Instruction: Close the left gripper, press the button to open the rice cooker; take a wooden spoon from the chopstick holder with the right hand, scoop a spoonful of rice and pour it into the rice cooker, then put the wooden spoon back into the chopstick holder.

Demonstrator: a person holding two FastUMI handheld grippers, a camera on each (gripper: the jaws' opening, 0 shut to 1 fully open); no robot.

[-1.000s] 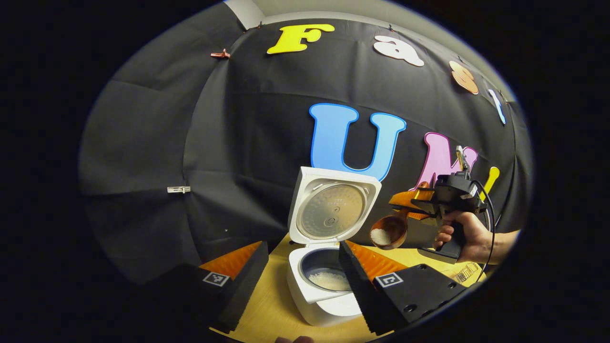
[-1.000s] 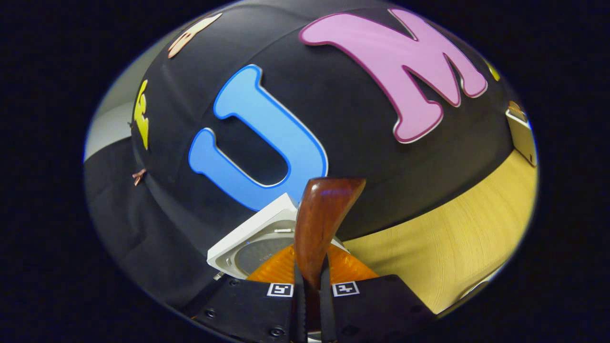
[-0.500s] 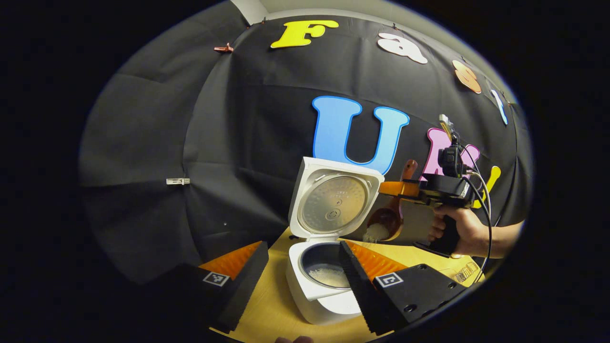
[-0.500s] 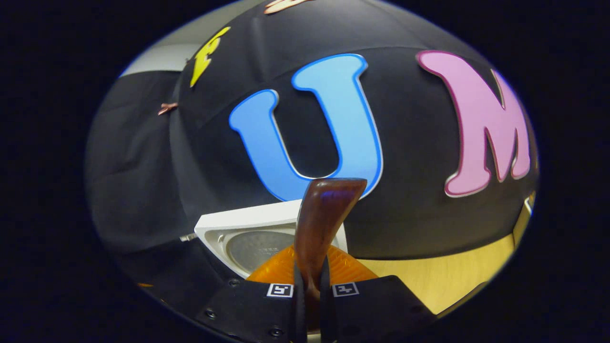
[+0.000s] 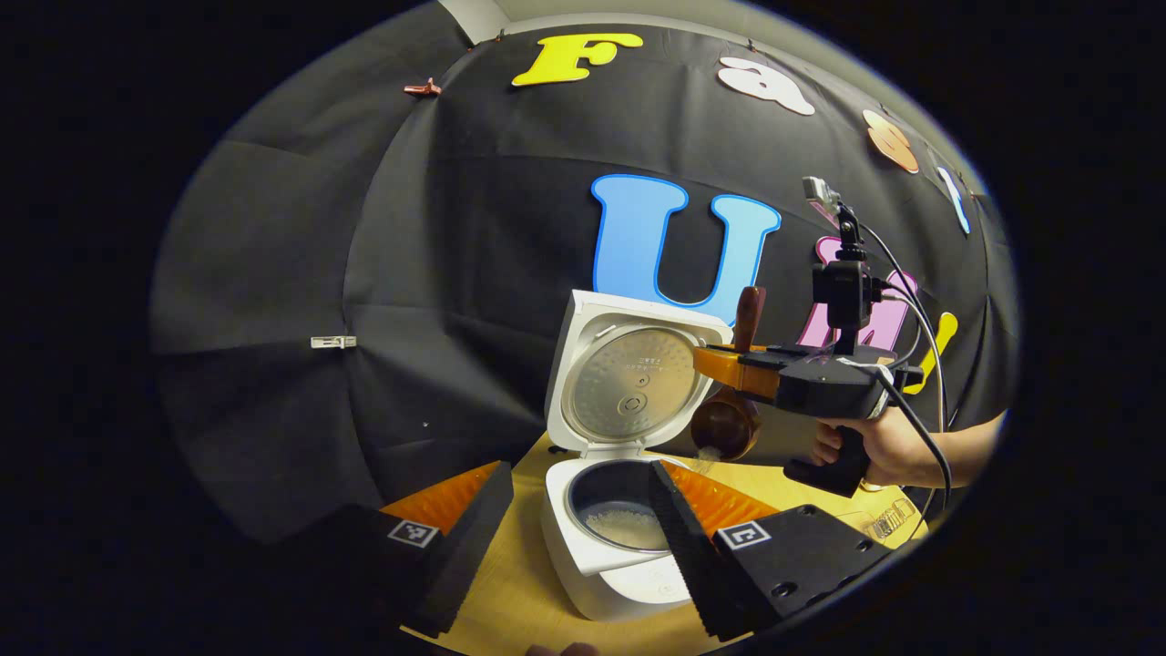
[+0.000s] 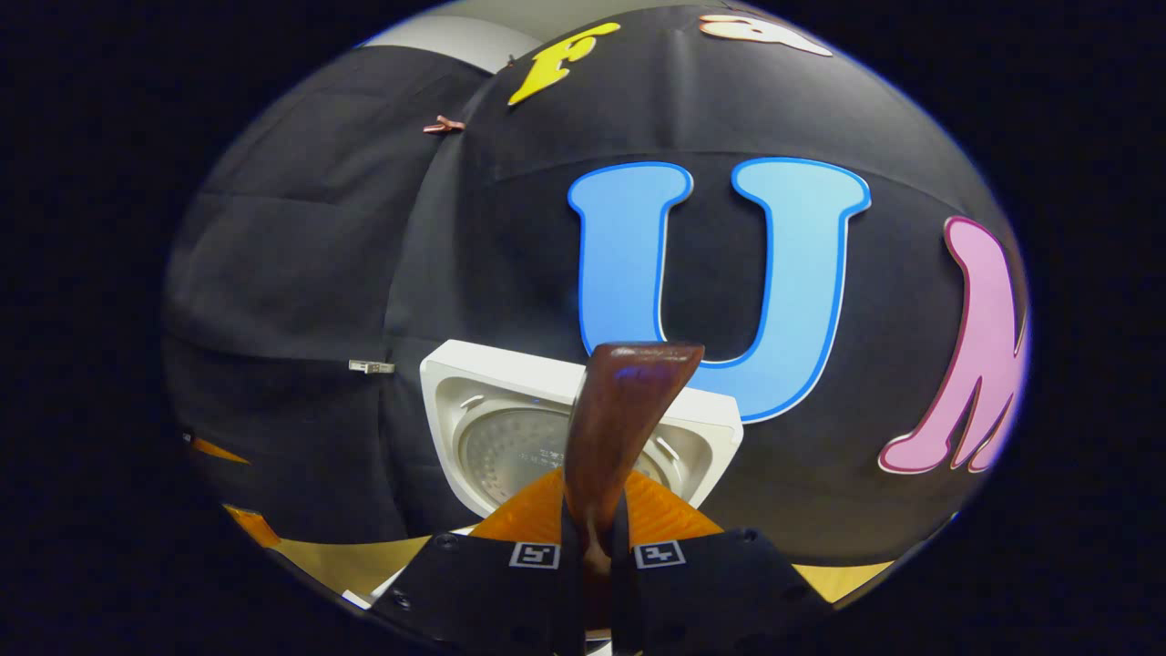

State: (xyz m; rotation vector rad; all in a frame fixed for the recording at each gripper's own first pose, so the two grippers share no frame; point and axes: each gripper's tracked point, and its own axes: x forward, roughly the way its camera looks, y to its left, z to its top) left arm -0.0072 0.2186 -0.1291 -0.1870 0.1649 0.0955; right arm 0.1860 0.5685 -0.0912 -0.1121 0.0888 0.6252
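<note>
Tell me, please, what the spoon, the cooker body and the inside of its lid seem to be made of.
Spoon: wood, by its dark reddish-brown colour with a sheen, probably varnished.
Cooker body: likely plastic, smooth matte white shell.
Lid inside: apparently metal, a grey round plate with a dull brushed look, set in a white frame.

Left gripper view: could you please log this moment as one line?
phase: pouring | right gripper: shut on brown wooden spoon, tipped, rice spilling | white rice cooker: lid open, rice inside | left gripper: open, idle
</note>
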